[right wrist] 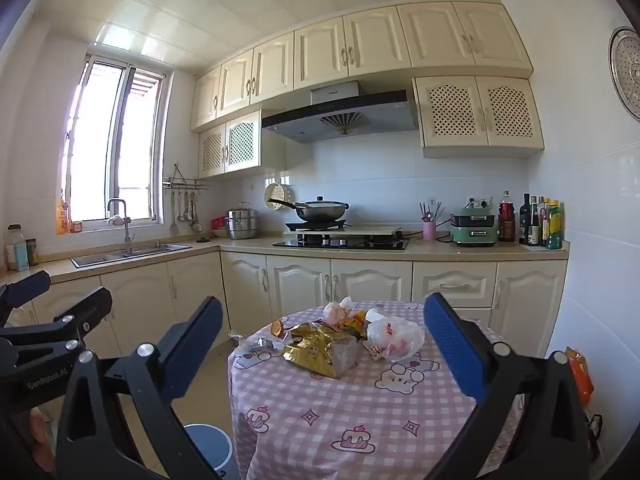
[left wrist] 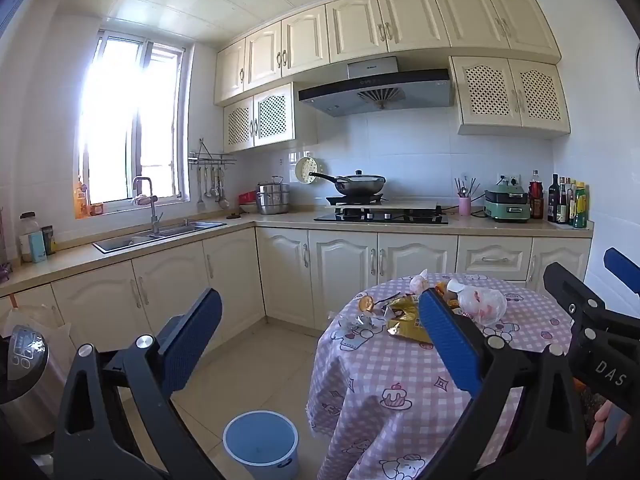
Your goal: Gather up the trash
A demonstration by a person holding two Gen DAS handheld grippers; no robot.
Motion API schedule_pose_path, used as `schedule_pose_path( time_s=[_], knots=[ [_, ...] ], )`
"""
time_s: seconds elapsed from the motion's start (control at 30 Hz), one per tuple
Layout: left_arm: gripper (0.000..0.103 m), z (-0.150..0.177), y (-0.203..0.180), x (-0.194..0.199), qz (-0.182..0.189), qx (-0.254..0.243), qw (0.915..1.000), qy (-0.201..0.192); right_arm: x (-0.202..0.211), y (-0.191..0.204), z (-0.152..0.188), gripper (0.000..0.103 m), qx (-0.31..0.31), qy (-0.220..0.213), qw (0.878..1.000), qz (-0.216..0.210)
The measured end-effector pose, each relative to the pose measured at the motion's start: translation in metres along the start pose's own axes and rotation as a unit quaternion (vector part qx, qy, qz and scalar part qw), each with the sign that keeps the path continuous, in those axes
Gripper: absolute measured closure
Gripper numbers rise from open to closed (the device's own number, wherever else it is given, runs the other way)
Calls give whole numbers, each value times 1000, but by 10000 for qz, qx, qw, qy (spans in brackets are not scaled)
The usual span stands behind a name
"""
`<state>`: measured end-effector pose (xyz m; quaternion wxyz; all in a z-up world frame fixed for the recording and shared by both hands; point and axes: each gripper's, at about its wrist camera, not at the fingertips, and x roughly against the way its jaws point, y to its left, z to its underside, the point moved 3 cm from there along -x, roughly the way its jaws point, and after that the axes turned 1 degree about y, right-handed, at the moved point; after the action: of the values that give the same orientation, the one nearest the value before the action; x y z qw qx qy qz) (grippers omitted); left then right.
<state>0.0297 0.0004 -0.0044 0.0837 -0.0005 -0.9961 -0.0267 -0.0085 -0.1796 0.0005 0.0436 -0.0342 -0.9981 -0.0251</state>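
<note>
Over open floor left of the round table (left wrist: 400, 380), left gripper (left wrist: 320, 336) tilted slightly down, jaws spread, empty, blue bin (left wrist: 261, 442) below, from the right wrist, right gripper (right wrist: 324, 340) level, jaws wide, empty, framing gold wrapper (right wrist: 320, 350) and plastic bag (right wrist: 396, 336) mid-table, well apart.

A wok (right wrist: 322, 210) with a lid sits on the hob (right wrist: 342, 242) at the middle of the back worktop (right wrist: 440, 251), under the hood (right wrist: 340, 116). Left of the hob, near the worktop's corner, stands a steel steamer (right wrist: 242, 224). Right of the hob are a pink cup (right wrist: 429, 231) of utensils, then a green cooker (right wrist: 474, 229), then bottles (right wrist: 538, 222) at the worktop's right end. The sink (right wrist: 128, 255) with its tap (right wrist: 122, 220) is set in the left worktop, below the window (right wrist: 114, 148). Ladles (right wrist: 188, 212) hang from a wall rack between window and corner. Cream cupboards (right wrist: 360, 46) line the wall above.
</note>
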Motion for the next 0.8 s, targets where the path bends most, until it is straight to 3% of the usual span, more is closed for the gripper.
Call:
schedule_pose_path(
  time_s=[0.8],
  knots=[
    [8, 3, -3, -1, -3, -36, 10000, -1, 0, 0, 0, 4, 20, 24, 10000, -6]
  ],
)
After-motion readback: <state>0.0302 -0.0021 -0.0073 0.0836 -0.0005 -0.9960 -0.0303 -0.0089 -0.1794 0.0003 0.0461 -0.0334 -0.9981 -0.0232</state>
